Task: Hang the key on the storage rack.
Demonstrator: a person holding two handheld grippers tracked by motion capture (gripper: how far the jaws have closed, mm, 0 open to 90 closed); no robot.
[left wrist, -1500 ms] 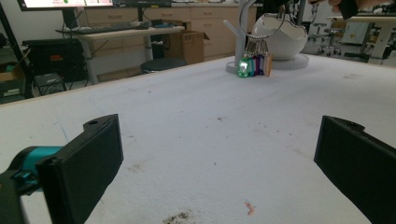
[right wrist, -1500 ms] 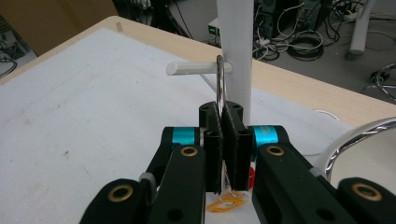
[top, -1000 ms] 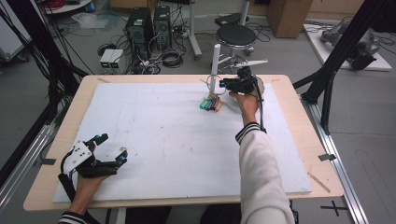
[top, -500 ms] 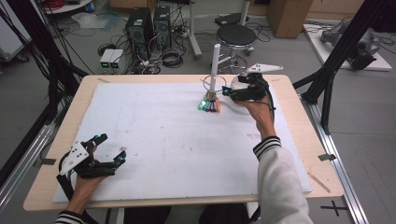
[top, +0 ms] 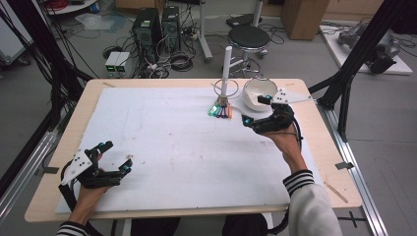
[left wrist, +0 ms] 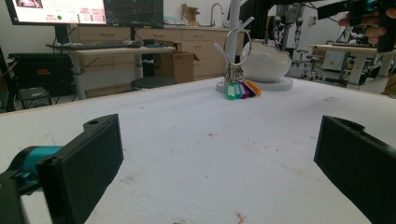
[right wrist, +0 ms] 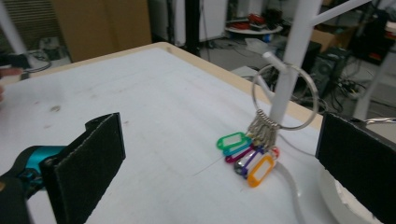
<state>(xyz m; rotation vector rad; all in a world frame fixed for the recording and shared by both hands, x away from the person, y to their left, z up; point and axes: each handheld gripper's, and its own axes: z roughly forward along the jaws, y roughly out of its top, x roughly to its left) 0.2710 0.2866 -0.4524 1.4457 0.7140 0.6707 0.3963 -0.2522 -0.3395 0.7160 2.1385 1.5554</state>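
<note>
We held both grippers with fingers wide apart: left gripper [top: 114, 156] near the bench's front-left corner, right gripper [top: 253, 110] beside the key tags [top: 220, 111].

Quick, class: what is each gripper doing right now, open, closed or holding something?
Left gripper: open, holding nothing.
Right gripper: open, holding nothing.

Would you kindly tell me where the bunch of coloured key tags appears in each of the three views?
High view: key tags lie at the table's far edge, right of centre, at the white stand's foot.
Left gripper view: key tags far off, upper middle.
Right gripper view: key tags close, lower right of centre.
Shared landmark: the metal ring hung on the white stand.
</note>
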